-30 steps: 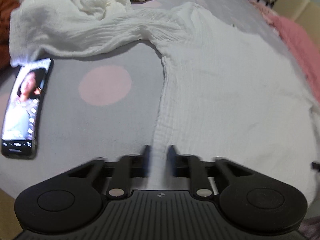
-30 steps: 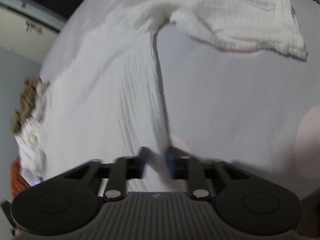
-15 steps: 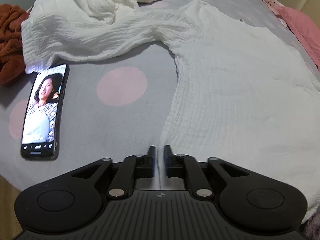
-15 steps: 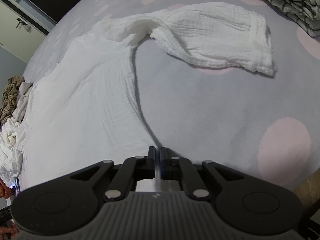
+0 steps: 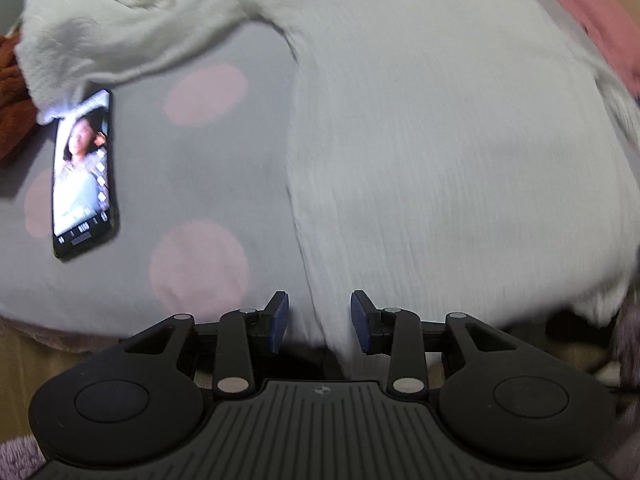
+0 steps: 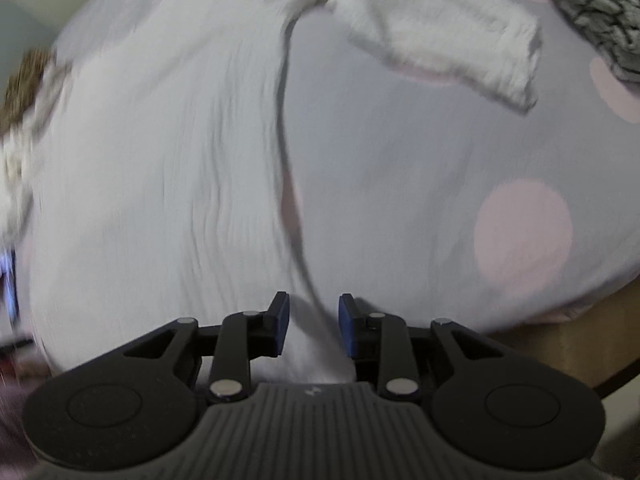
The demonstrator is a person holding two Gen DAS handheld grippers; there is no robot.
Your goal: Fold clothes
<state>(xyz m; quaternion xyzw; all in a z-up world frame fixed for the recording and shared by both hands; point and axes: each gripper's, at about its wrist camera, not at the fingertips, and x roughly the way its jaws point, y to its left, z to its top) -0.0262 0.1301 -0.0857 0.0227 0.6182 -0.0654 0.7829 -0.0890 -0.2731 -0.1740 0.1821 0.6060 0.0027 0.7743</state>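
The white crinkled garment (image 5: pixel 440 152) lies spread nearly flat on the grey bedspread with pink dots (image 5: pixel 208 184), its body smoothed but not yet folded, one sleeve (image 5: pixel 132 36) trailing out far left and the other sleeve (image 6: pixel 448 48) lying out far right, so I judge the laying-out done and every fold still to come. The left gripper (image 5: pixel 319 322) and the right gripper (image 6: pixel 309 324) have just been opening, each with the garment's near hem between its parted jaws but no longer pinched. A lit phone (image 5: pixel 82 176) lies on the bedspread left of the garment, beside a rust-brown cloth (image 5: pixel 12 116); pink cloth (image 5: pixel 580 12) lies far right.
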